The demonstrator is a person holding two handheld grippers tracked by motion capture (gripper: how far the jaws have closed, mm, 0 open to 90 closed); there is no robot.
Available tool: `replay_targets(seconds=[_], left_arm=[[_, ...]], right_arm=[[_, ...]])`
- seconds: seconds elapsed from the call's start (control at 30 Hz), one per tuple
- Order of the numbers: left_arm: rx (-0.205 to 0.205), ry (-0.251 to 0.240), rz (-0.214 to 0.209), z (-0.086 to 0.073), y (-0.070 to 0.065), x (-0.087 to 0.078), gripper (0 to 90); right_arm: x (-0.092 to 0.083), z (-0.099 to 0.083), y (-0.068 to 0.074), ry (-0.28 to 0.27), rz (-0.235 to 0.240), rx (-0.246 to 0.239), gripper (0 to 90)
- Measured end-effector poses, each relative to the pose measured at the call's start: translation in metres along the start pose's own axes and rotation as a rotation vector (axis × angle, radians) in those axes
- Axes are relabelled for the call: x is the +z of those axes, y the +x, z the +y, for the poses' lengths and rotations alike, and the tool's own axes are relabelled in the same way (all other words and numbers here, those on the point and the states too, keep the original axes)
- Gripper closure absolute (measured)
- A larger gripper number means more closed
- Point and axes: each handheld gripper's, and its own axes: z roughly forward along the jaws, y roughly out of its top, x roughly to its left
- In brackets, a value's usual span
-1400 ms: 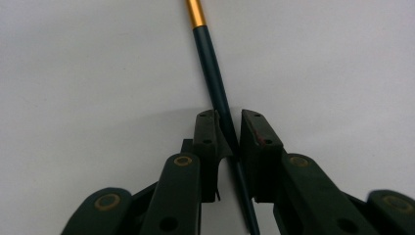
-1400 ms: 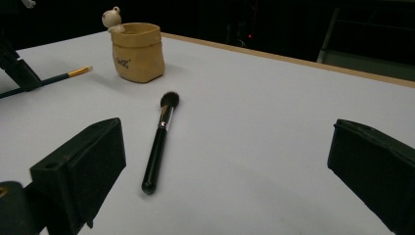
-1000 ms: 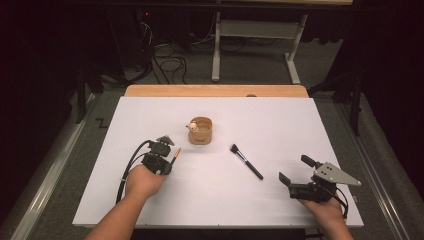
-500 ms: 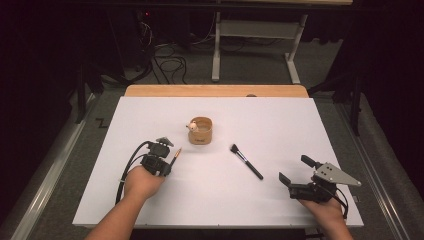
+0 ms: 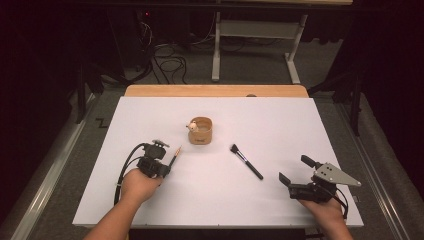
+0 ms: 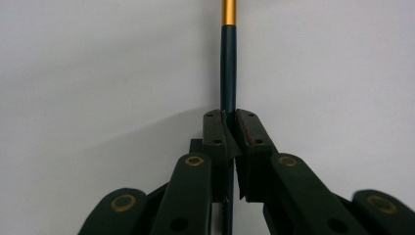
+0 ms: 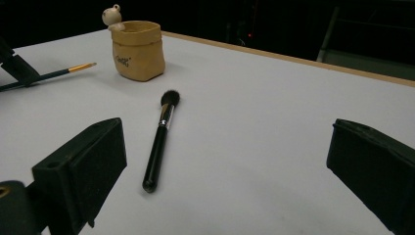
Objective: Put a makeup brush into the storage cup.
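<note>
My left gripper (image 5: 166,168) is at the table's front left, shut on a thin dark brush (image 5: 175,155) with a gold ferrule. Its tip points toward a small tan pouch-shaped cup (image 5: 201,132). In the left gripper view the jaws (image 6: 230,117) pinch the dark handle (image 6: 228,58), which runs straight ahead over the white surface. A black makeup brush (image 5: 246,161) lies flat right of centre, bristles toward the cup. My right gripper (image 5: 296,170) rests at the front right, open and holding nothing. In the right gripper view the makeup brush (image 7: 159,139) lies ahead between the spread jaws, with the cup (image 7: 138,50) beyond it.
A white sheet (image 5: 260,120) covers the table, and a wooden edge (image 5: 215,90) shows at the far side. A small bear figure (image 7: 112,15) sits on the cup's rim. Cables and a desk frame (image 5: 255,35) stand on the floor behind.
</note>
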Motion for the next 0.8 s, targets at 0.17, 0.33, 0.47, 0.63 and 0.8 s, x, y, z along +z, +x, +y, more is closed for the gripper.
replay_targets(seconds=[0.17, 0.33, 0.47, 0.63, 0.8], left_arm=[[-0.009, -0.068, -0.049, -0.004, 0.003, -0.007, 84.0], [-0.019, -0.149, -0.086, -0.013, 0.009, -0.014, 84.0], [-0.014, -0.21, -0.077, -0.02, 0.013, -0.018, 83.9], [-0.014, -0.284, -0.049, -0.027, 0.016, -0.019, 84.0], [-0.026, -0.348, -0.031, -0.034, 0.016, -0.015, 83.9]], right_arm=[[0.0, 0.0, 0.0, -0.001, -0.001, -0.001, 2.0], [0.0, 0.0, 0.0, 0.001, 0.0, -0.001, 2.0], [0.0, 0.0, 0.0, 0.002, -0.001, -0.006, 2.0], [0.001, -0.001, 0.0, 0.002, 0.001, -0.009, 2.0], [0.001, -0.001, 0.001, 0.005, -0.002, -0.012, 2.0]])
